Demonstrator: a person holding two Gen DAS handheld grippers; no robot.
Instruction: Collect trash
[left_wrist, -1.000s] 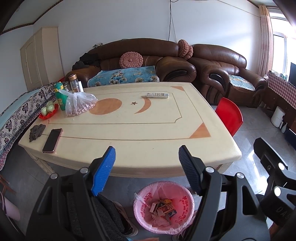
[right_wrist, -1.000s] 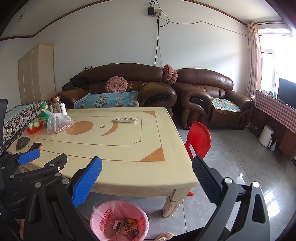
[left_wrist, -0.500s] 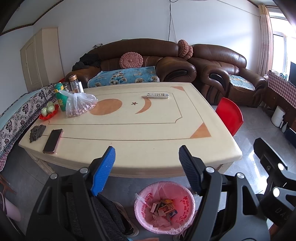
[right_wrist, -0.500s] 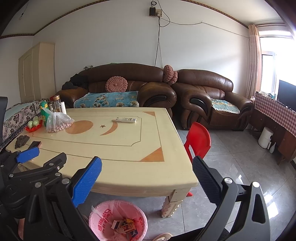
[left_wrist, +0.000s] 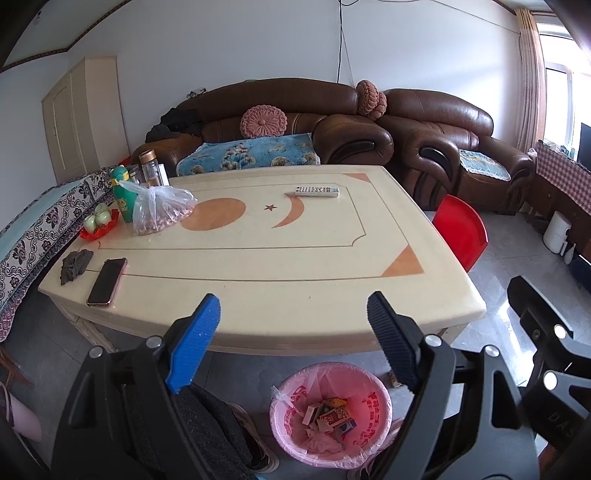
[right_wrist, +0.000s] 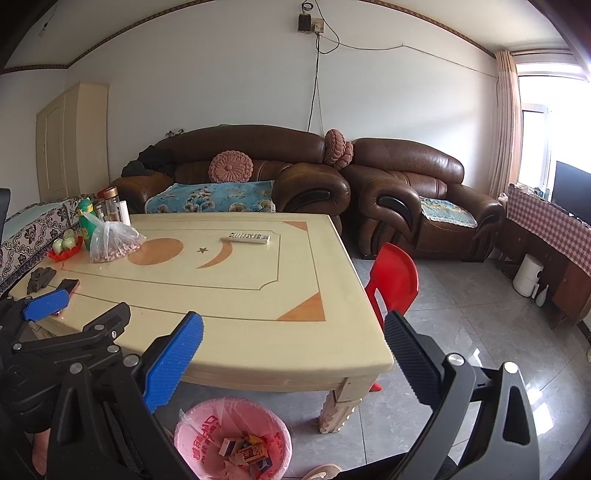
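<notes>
Worktop (left_wrist: 258, 288): cream, carrying a remote (left_wrist: 316, 191) and a phone (left_wrist: 107, 281).
Bin (left_wrist: 330, 410): pink-lined, on the floor below the near worktop edge, trash (left_wrist: 328, 415) inside.
Left gripper (left_wrist: 293, 314): jaws opening, nothing between them.
Right gripper (right_wrist: 295, 339): spread wide, empty.

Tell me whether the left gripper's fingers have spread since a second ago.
Yes. In the left wrist view the left gripper is opening with nothing between its fingers: against the table edge behind them, the gap is wider, and the black finger sits farther right.
</notes>
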